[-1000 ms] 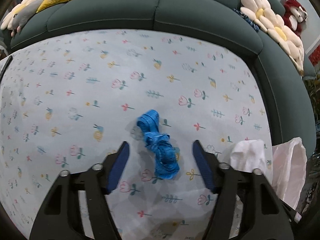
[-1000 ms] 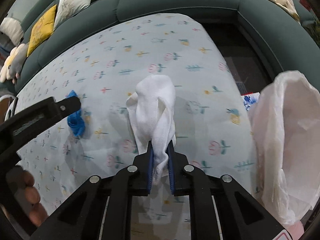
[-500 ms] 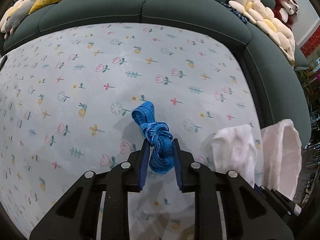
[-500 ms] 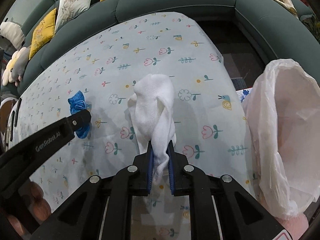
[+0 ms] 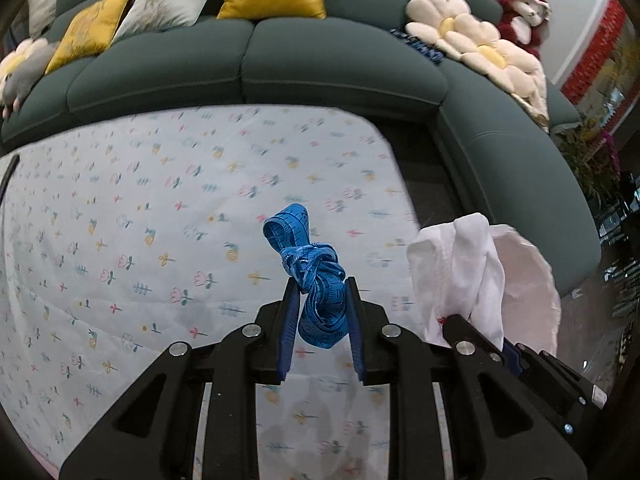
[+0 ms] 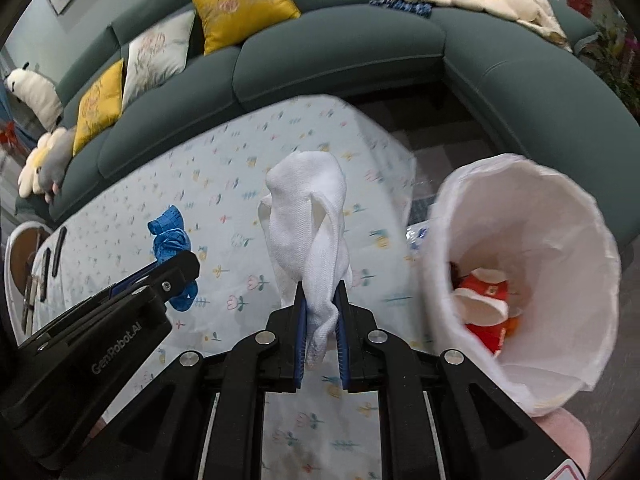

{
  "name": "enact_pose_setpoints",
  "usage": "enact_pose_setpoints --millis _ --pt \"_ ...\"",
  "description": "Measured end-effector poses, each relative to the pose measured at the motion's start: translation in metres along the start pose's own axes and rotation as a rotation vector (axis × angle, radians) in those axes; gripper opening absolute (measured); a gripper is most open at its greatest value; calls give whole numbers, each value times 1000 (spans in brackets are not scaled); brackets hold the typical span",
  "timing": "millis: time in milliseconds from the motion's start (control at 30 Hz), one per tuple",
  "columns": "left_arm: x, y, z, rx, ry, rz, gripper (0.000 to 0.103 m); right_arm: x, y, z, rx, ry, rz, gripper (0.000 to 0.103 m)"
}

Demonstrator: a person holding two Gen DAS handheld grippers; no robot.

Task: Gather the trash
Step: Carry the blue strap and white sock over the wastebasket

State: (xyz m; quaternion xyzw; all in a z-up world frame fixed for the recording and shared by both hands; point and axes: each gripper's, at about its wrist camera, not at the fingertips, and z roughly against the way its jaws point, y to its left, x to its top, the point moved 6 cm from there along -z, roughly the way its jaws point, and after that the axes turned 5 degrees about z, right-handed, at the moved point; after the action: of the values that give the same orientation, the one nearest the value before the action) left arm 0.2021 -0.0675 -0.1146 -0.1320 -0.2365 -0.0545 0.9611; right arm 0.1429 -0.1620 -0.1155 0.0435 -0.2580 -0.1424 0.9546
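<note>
Two grippers, each holding one piece of trash above the flowery counter [image 5: 160,208].

The left gripper [image 5: 322,312] is clamped on a bunched blue tape [image 5: 316,280], which sticks up between its pads. The right gripper [image 6: 322,320] is clamped on a white cloth [image 6: 308,232] that stands up in front of it. The left view shows the bag [image 5: 532,280] only from the side, behind the cloth, to the right of the left gripper. The right view looks into the white bag [image 6: 560,208], just right of the right gripper, with a red wrapper [image 6: 486,312] inside. The green sofa [image 6: 340,52] curves behind the counter.
</note>
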Motion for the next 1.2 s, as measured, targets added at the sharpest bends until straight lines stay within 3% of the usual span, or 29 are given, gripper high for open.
enact_pose_setpoints --millis 467,667,933,967,1100,1200 --pt "-17 -115 38 -94 -58 -171 22 -7 -109 74 -75 -128 -118 12" --pt "-31 -163 39 -139 -50 -251 22 -17 -153 88 -101 -151 -178 12" --pt "-43 -199 35 -174 -26 -293 24 -29 -193 96 -119 -162 -242 12" --pt "-44 -202 34 -173 -25 -294 25 -29 -194 96 -120 -162 -246 12" --pt "-44 -207 33 -163 -38 -287 47 -32 -202 95 -120 -160 -259 12" --pt "-43 -208 32 -162 -43 -284 49 -33 -205 94 -120 -160 -264 12"
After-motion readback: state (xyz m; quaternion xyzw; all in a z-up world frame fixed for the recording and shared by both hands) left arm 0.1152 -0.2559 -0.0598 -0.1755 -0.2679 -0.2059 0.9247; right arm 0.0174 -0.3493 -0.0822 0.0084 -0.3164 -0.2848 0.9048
